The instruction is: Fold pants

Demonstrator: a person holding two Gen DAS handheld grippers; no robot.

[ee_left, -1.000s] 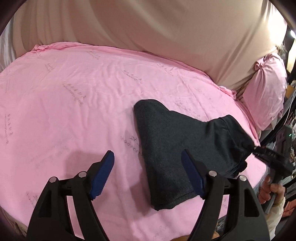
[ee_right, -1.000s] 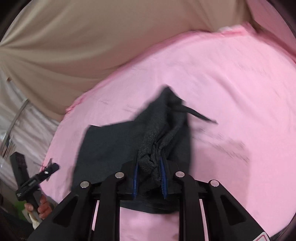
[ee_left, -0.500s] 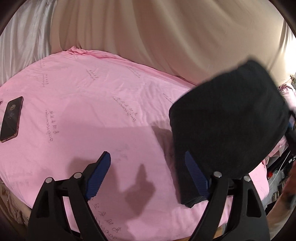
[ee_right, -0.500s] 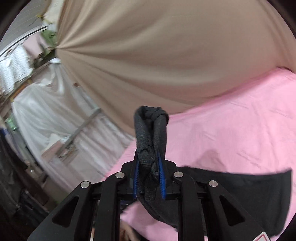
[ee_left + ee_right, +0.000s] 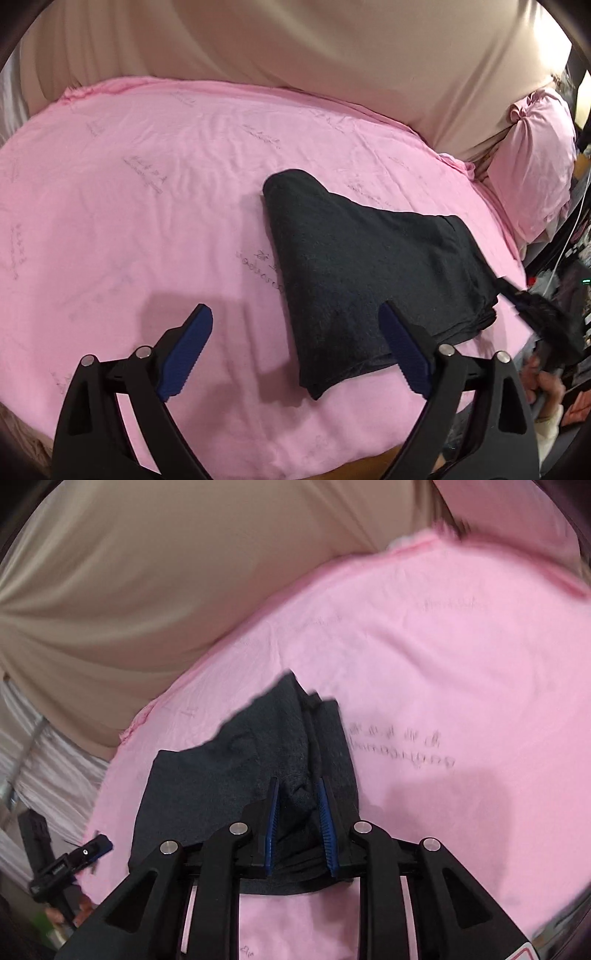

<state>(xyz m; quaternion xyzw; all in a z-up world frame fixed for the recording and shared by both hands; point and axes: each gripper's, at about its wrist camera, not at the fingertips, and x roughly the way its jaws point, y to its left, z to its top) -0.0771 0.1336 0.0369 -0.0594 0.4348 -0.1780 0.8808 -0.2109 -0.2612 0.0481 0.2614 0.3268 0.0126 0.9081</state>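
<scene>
In the left wrist view the black right gripper (image 5: 532, 314) is a smear at the right edge, its jaws unreadable, and the hand (image 5: 546, 384) holding it is cut off. The right wrist view blurs the grey printed lettering (image 5: 402, 746) on the pink bedsheet (image 5: 461, 664). The folded dark grey pants (image 5: 240, 768) pass beneath the gripper body, hiding their near edge.

The left gripper (image 5: 295, 350) hangs with its jaws spread wide; they have just been opening, with nothing between the blue pads. The right gripper (image 5: 300, 812) points down and forward, jaws narrow and just loosened, dark cloth between them. At four o'clock in the left view, the person's hand (image 5: 543, 376) grips its handle.
</scene>
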